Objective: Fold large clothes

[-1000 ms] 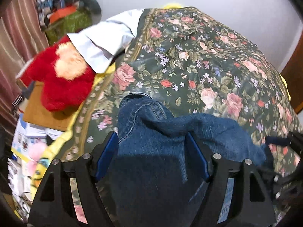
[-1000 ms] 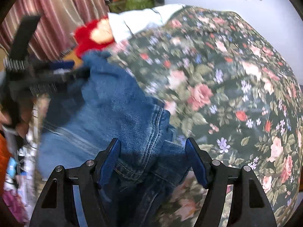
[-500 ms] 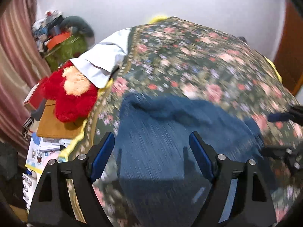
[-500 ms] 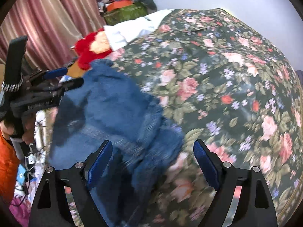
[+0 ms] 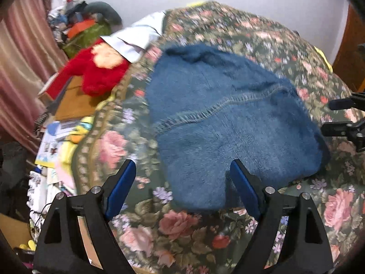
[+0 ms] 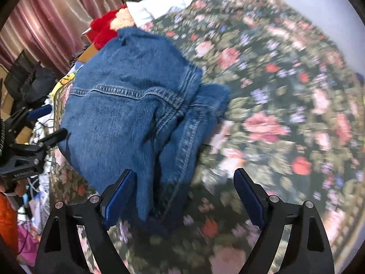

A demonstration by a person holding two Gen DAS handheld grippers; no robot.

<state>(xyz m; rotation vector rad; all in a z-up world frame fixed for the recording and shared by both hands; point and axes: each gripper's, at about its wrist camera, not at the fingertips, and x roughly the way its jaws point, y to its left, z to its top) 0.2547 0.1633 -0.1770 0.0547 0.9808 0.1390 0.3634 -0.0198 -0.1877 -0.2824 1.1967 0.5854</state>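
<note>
Now jeans point(image 5: 228, 118) lie on bedspread point(image 5: 182, 223)

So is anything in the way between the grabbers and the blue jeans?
Nothing visible. The jeans lie bare on the flowered bedspread, right ahead of the opening left gripper and the open right gripper. The red plush toy sits off to the side.

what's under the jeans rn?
The jeans lie folded on the floral bedspread, which shows all around them. Their own lower layers stick out at the right edge. Anything else beneath is covered, so I cannot tell.
</note>
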